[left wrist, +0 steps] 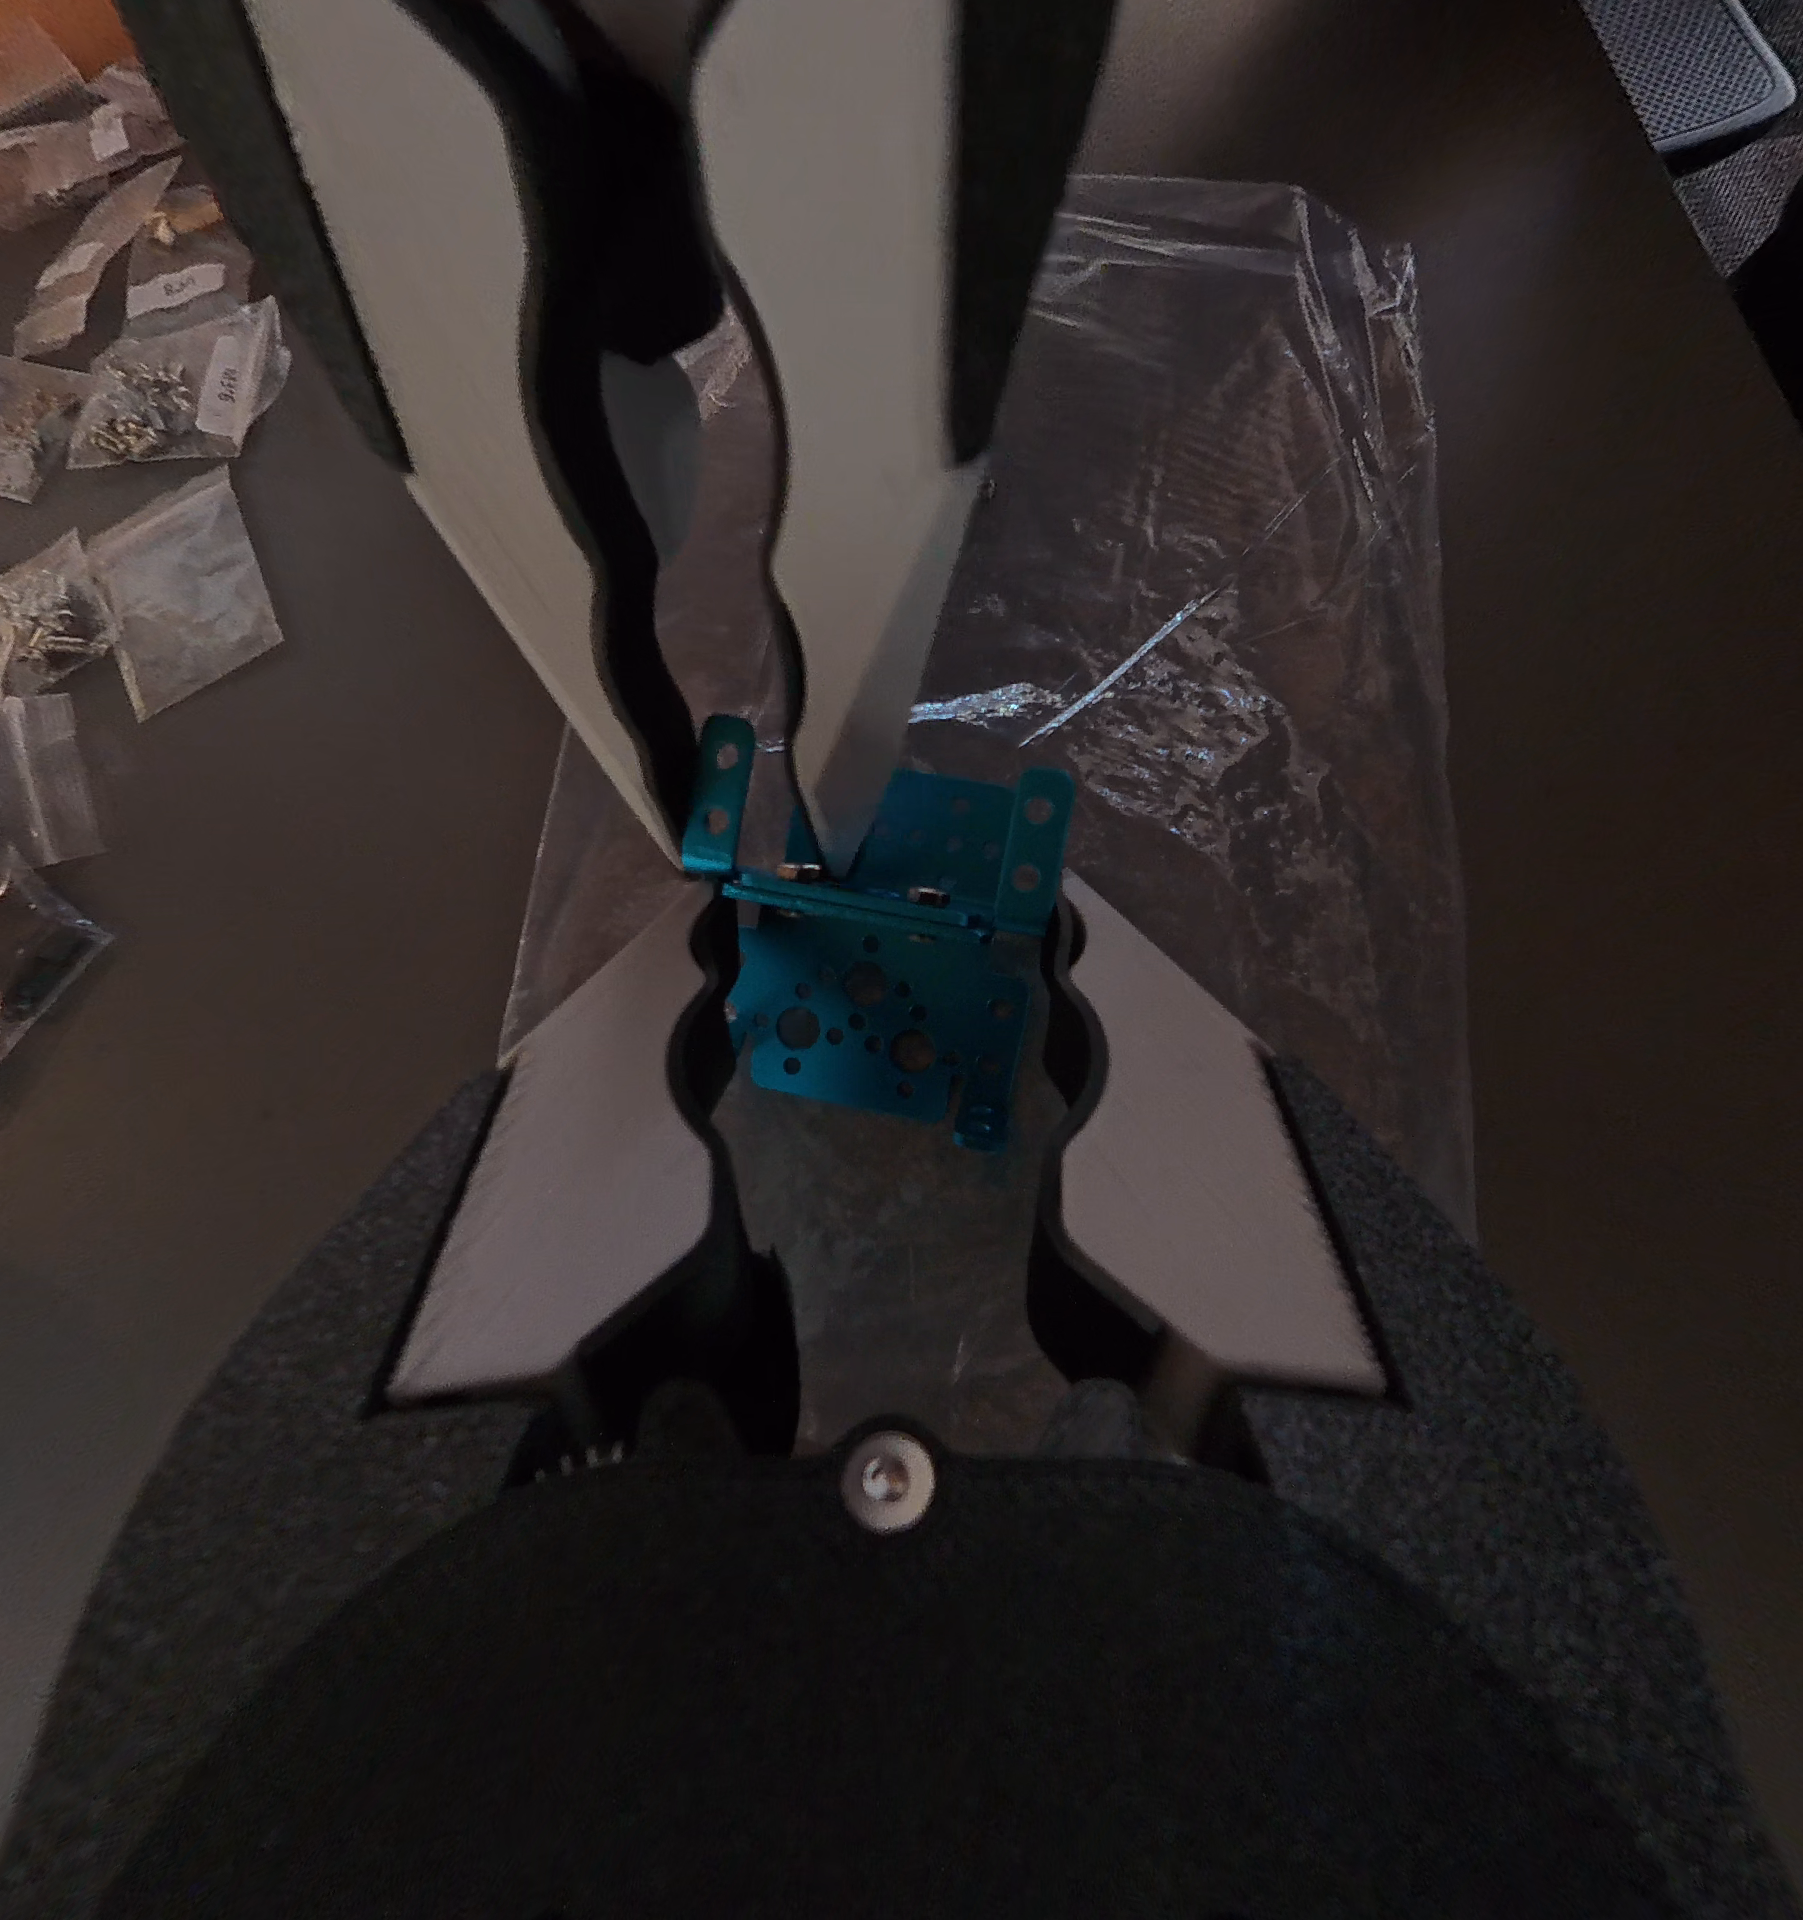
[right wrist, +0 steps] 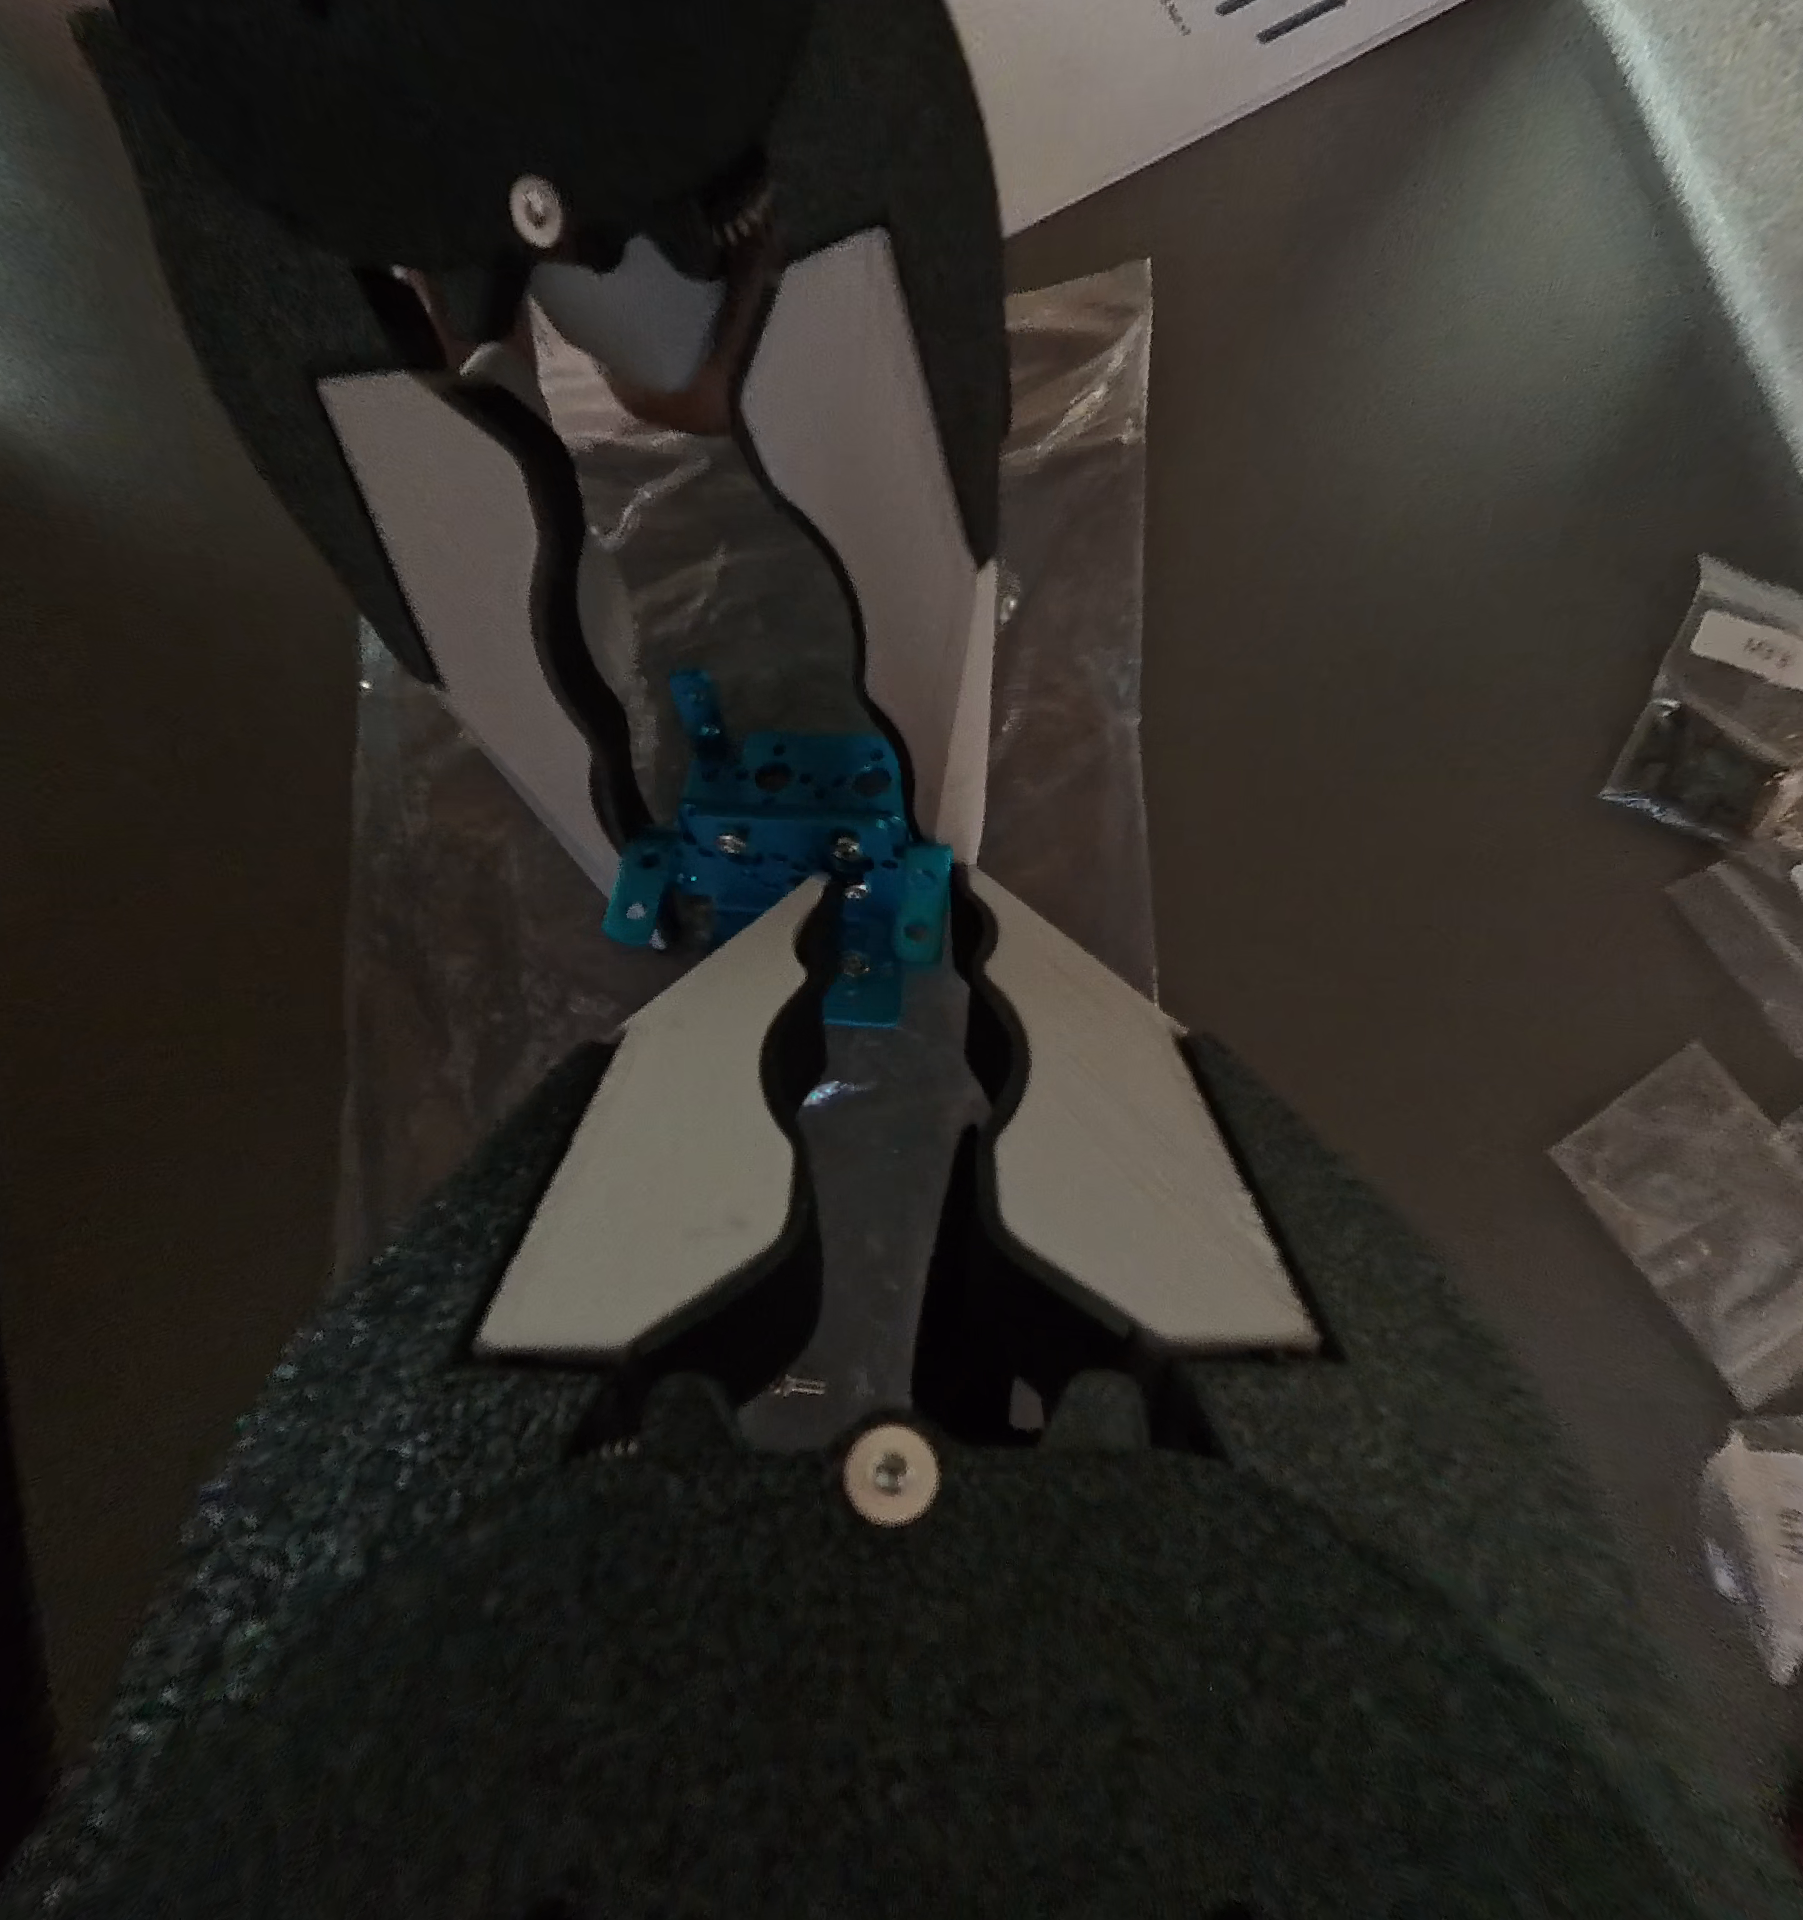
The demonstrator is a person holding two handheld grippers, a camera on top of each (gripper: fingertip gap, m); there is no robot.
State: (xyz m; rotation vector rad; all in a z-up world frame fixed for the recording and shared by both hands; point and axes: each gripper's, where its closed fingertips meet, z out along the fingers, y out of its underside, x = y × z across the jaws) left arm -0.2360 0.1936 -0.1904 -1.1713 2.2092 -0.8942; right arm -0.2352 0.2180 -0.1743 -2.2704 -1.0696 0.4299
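Both grippers meet tip to tip over a clear plastic bag [left wrist: 1240, 644], the left gripper [left wrist: 881, 914] and the right gripper [right wrist: 889, 883] each clamped on the blue metal bracket [left wrist: 866, 997] between them

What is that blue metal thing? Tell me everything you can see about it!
The blue bracket assembly looks like shiny painted metal: flat plates full of round holes, upright tabs, joined by small screws. It is held above a clear plastic sheet on the dark table. The left gripper clamps the plate's sides; the right gripper pinches it from the opposite side.
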